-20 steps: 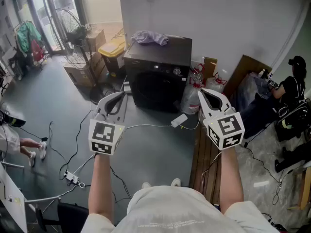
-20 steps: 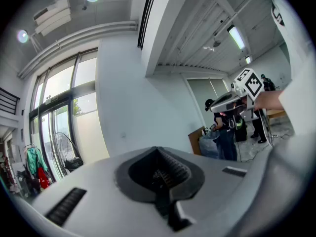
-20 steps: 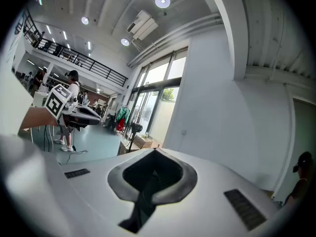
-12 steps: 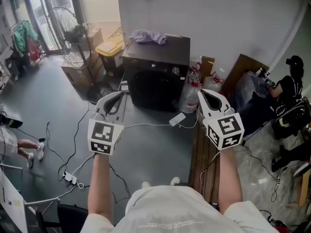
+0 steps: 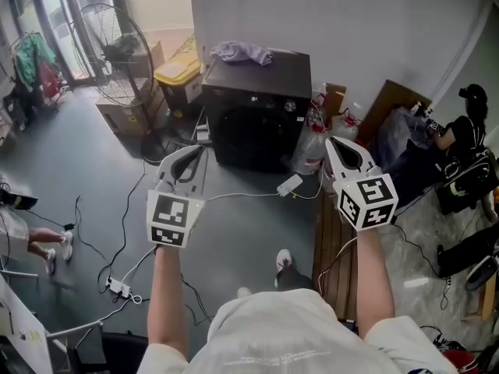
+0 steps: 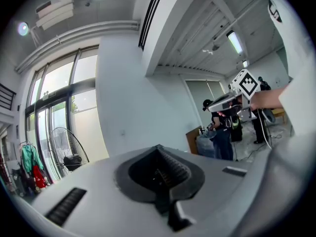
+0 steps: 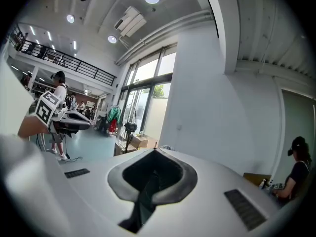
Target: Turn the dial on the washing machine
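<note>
A: Dial (image 5: 290, 106), where?
B: Found on the front top strip of the washing machine (image 5: 257, 131), twd its right end. Too small in head view to read the setting.
A: Which way from the hand-held grippers?
B: Ahead & between the two, well apart from both. Saw the left hand-held gripper (image 5: 196, 153) aimed near the machine's left front corner, the right hand-held gripper (image 5: 334, 142) off its right side. Judged the right one nearer.
A: Jaws?
B: Closed tight on both, w/ nothing between, going by each gripper view.
A: Next move?
B: Prob. called for a reach fwd & slightly left w/ the right, after opening up to straddle the knob. Took its axis as level, facing out twd the person, so favoured a level approach.
A: Obstacles?
B: Noted only a cloth (image 5: 242, 51) on the lid, clear of the strip.
</note>
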Tool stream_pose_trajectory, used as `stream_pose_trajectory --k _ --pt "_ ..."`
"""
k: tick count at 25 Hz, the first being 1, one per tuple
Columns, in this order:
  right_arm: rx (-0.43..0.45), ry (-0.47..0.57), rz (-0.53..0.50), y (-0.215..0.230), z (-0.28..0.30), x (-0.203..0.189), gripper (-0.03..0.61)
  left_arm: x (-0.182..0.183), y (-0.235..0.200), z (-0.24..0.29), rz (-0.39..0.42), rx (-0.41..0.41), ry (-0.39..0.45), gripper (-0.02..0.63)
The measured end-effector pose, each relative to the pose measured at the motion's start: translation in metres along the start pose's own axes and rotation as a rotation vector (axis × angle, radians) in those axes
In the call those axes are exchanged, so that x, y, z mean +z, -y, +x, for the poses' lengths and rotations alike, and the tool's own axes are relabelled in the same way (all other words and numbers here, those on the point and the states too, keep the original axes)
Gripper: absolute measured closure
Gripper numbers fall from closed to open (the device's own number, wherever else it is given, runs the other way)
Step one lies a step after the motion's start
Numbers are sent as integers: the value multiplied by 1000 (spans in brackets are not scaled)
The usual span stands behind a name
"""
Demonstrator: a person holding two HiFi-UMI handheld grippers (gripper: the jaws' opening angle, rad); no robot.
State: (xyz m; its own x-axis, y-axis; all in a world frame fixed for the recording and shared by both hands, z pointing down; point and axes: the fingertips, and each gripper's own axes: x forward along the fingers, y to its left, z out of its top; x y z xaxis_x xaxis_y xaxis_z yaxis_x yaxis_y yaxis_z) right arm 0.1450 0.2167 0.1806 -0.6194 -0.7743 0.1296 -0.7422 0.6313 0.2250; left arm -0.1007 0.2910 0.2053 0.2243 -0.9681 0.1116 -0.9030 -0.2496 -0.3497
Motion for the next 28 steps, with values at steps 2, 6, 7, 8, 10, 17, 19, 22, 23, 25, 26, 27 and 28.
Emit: stream_pose_trajectory --k 2,6,7,8,10,17,19,22,23,25,26,27,28 --pt "3 2 -3 0 12 2 565 -2 -8 4 1 -1 6 598" --pt "12 3 0 3 41 -3 565 -15 -19 20 2 0 -15 598" --pt "17 4 1 6 49 -6 565 -19 -21 26 5 1 -26 598" --pt "20 7 2 10 58 -9 564 -23 -23 33 6 2 -34 598" --pt "21 16 11 24 77 -16 563 -28 -28 53 2 4 -42 598" --pt "42 33 54 93 161 -38 564 -32 -47 159 -35 7 -47 598" --pt "61 29 54 112 186 -41 565 -27 -53 194 -55 10 -48 598" --pt "76 23 47 143 222 -45 563 -17 -60 245 -72 -3 -33 598" --pt "79 22 50 152 232 -47 564 -14 -62 260 -80 -6 -24 598" --pt "88 19 60 168 250 -54 564 -12 -66 287 -94 -4 -12 598" --pt "92 14 65 175 258 -58 564 -12 -68 299 -97 0 -10 598" --pt "95 9 68 183 266 -62 565 -11 -69 311 -97 2 -12 598" --pt "96 3 71 191 274 -66 564 -12 -70 323 -97 2 -14 598"
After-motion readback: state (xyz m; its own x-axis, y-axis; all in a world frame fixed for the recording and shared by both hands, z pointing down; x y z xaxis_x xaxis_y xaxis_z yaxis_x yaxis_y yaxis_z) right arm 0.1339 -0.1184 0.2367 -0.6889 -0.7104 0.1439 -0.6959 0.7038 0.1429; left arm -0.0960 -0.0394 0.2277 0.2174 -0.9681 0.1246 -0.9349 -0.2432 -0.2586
